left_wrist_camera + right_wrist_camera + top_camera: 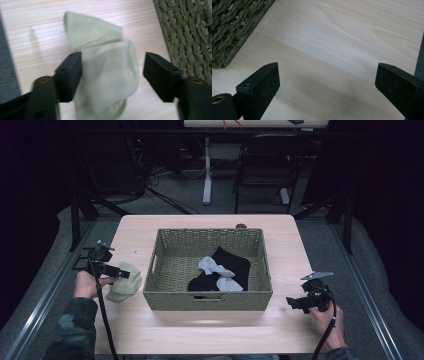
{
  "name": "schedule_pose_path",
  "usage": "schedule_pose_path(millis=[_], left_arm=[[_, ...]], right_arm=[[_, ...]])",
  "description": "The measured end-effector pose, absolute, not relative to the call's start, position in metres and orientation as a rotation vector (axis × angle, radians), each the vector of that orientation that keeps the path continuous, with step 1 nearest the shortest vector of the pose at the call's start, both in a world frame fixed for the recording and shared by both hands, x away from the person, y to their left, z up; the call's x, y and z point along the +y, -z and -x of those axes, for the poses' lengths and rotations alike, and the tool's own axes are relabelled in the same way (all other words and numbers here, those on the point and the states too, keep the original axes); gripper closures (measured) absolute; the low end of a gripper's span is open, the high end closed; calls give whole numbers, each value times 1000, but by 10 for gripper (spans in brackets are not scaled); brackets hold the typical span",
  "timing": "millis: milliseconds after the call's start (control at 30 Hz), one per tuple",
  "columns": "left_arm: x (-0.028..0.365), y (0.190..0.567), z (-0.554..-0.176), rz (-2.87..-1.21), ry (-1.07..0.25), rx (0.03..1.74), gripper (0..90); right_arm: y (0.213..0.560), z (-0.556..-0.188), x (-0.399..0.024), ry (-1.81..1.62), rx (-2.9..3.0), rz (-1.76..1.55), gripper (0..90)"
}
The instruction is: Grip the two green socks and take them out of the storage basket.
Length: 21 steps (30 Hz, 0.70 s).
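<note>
Sock [105, 75] — pale green — lies between parted left tongs [112, 72].

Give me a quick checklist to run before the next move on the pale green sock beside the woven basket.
1. Left gripper jaws apart: ok, open.
2. Pale green cloth sock between those jaws: ok; it lies crumpled on the table, and the pads are not pressing it.
3. Sock outside the green woven basket: ok, it lies just left of the basket wall.
4. Room in the basket: ok; a black garment and light grey socks cover only part of the floor.
5. Right gripper free: ok, open over the bare light wooden table.
6. Sock snagged on anything: cannot tell.
</note>
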<state>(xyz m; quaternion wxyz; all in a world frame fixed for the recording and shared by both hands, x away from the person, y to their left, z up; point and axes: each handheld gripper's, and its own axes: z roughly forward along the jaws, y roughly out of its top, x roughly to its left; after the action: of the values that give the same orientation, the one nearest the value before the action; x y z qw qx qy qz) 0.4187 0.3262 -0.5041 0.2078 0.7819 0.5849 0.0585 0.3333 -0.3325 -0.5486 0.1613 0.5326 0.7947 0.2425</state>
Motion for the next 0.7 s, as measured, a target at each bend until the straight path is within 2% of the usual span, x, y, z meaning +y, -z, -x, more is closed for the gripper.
schedule_pose_path(millis=[67,167,233,467,567,700], left_arm=[[324,500,-407,-2189,-251,1641,172],[322,498,-389,-2168,-307,1639,118],[322,498,-377,-2155,-324,1636,51],[323,509,-346,-2108,-365,1596,2],[321,514,-344,-2165,-376,1593,2],[324,518,-345,-2152,-393,1612,2]], right_arm=[[549,-333,-333,-692,2268,-1522,48],[549,-333,-333,-691,2268,-1521,48],[549,-333,-332,-692,2269,-1522,48],[546,-331,-331,-705,2257,-1507,53],[547,-332,-330,-697,2266,-1505,53],[548,-332,-330,-694,2275,-1504,53]])
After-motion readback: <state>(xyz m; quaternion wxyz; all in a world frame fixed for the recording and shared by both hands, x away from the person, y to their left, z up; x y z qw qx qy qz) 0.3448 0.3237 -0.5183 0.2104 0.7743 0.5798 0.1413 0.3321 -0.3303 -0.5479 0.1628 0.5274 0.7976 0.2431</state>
